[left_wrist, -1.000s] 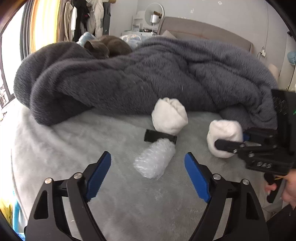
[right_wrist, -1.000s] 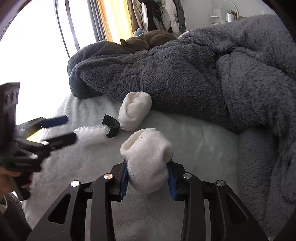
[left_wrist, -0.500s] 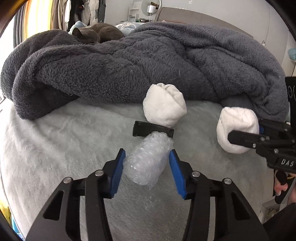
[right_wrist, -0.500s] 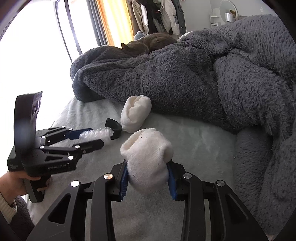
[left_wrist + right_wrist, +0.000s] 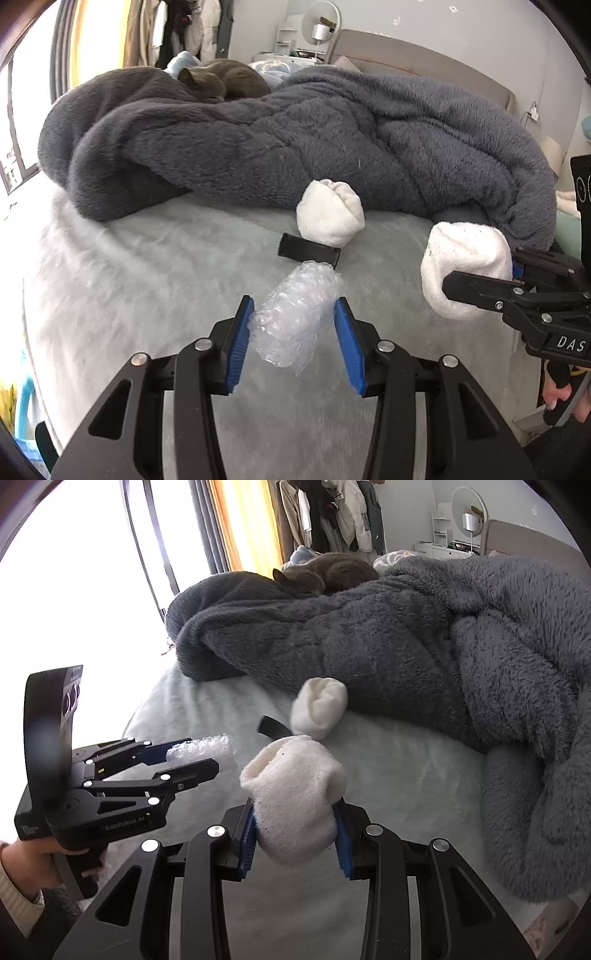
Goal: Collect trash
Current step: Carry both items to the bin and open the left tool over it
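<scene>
On the pale bed cover point(image 5: 129, 280), the left gripper point(image 5: 293, 328) is closing on the bubble-wrap roll point(image 5: 295, 317) between its jaws; the right gripper point(image 5: 295, 830) clamps a white sock ball point(image 5: 295, 797). Pickup step; next, carry both to a bin.

Sock ball point(image 5: 330, 213) behind clip point(image 5: 308, 252), against blanket point(image 5: 295, 147)

Black tongs point(image 5: 293, 334) with blue pads point(image 5: 240, 332), silver screws, cream sleeve point(image 5: 13, 897).

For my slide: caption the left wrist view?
Left gripper closing on clear bubble-wrap roll; right gripper holds white balled sock.
</scene>
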The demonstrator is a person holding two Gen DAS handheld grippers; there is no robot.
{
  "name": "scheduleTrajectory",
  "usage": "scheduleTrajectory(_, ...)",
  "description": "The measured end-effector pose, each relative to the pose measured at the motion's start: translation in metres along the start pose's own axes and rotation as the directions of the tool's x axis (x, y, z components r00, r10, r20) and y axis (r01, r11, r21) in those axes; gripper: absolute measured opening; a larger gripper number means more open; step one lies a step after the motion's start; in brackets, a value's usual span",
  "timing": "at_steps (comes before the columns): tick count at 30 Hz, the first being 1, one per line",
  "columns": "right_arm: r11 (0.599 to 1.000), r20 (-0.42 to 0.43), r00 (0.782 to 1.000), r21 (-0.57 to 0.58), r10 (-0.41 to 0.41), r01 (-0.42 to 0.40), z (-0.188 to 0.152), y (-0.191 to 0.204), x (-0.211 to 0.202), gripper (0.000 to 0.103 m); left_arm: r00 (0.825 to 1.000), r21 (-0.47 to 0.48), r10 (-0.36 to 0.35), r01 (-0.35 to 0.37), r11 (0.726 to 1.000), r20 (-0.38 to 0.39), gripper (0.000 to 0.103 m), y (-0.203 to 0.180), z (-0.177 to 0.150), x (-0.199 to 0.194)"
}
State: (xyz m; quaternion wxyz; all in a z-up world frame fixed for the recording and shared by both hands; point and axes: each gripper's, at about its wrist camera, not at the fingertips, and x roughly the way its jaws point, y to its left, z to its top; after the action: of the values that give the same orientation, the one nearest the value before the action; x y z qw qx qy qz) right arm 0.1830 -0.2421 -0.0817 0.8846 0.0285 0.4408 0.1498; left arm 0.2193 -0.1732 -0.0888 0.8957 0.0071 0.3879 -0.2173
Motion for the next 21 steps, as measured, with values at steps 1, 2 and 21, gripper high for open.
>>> scheduleTrajectory(1,1.000,0.000,1.000,0.007,0.007,-0.007,-0.001,0.004,-0.002,0.036,1.000,-0.004,0.001,-0.001,1.000,0.002,0.047,0.001,-0.001,-0.003)
scheduleTrajectory(2,1.000,0.000,1.000,0.011,0.011,-0.011,-0.002,0.008,-0.003,0.036,1.000,-0.006,0.005,-0.005,1.000,0.004,0.047,0.002,-0.002,-0.005)
scheduleTrajectory(21,0.999,0.002,1.000,-0.047,0.018,-0.018,0.005,0.089,-0.018,0.036,0.987,-0.160,0.162,-0.160,0.974,-0.003,0.047,0.071,-0.051,-0.066)
